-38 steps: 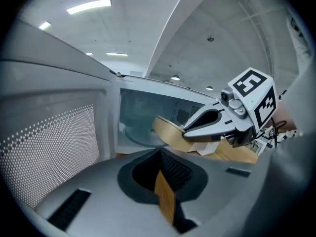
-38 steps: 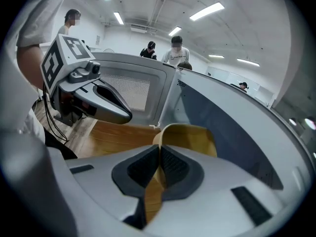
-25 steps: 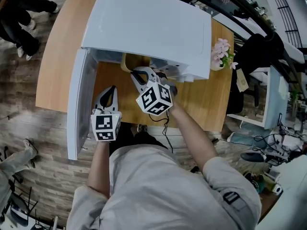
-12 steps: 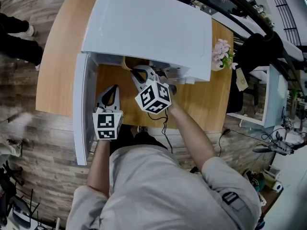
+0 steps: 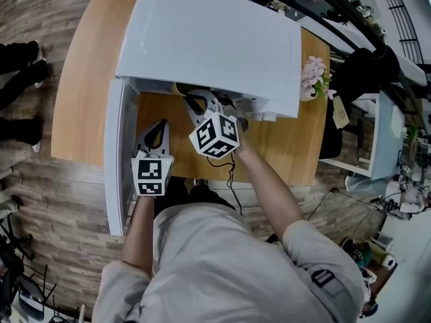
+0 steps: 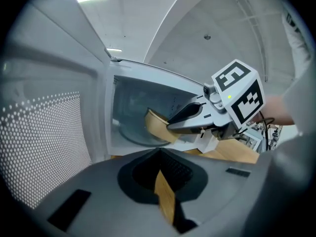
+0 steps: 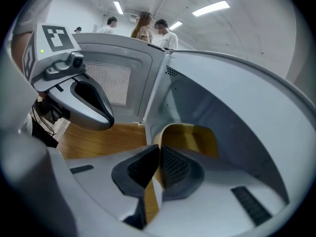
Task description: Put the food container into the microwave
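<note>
The right gripper (image 7: 159, 156) clamps its fingers on the rim of the food container (image 7: 192, 138), held just inside the open microwave (image 5: 209, 39) on the bench (image 5: 84, 86). The left gripper (image 6: 160, 168) has its fingers closed together, empty.

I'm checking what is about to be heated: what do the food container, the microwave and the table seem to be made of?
Food container: probably thin wood or bamboo, matte tan with a curved wall, though it could be printed paperboard.
Microwave: painted metal or plastic, smooth white with a soft sheen.
Table: wood or wood-look laminate, warm brown with visible grain lines.
</note>
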`<state>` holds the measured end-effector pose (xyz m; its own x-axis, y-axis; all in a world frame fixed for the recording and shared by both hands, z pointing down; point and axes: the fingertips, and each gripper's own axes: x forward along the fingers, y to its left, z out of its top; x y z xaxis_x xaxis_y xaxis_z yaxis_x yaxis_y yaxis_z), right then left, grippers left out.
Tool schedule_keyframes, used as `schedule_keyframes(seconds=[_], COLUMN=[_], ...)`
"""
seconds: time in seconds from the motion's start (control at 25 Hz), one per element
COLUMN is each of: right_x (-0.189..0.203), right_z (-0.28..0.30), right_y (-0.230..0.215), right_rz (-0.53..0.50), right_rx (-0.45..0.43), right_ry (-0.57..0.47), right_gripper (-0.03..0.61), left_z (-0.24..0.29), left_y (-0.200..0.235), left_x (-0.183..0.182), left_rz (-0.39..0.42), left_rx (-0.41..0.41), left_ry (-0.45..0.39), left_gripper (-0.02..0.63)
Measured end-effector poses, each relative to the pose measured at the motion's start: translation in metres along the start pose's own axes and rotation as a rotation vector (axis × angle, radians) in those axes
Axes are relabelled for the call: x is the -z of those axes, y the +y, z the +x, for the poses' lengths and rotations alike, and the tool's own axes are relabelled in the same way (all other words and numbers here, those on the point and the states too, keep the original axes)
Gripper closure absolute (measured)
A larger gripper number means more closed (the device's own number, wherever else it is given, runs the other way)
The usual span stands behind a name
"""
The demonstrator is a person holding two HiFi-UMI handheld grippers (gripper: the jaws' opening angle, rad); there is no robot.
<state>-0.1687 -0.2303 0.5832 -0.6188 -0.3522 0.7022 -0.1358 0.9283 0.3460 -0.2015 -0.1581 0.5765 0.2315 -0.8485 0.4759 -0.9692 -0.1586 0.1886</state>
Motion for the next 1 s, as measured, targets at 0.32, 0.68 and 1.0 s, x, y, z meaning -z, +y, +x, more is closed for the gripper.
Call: schedule_keyframes(seconds=[0.32,0.68,1.0], right_x=[-0.001,0.001,-0.001], right_z=[0.010,0.028,0.035], right_y=[-0.003,-0.010,-0.017], right_rz=[-0.023,-0.084,-0.063], right_rx=[0.005,0.035,0.074], right_ry=[0.008,0.034,0.029], right_gripper=[0.558,0.558,0.554], left_z=[0.000,0.000,-0.002], left_y=[0.003,0.003,0.006], left_x=[0.006,0.008,0.008], left_rz=[-0.002,0.002,0.007], left_rx=[0.000,0.007,0.004], left_ry=[0.010,0.018,0.022], left_gripper=[0.601,0.601,0.601])
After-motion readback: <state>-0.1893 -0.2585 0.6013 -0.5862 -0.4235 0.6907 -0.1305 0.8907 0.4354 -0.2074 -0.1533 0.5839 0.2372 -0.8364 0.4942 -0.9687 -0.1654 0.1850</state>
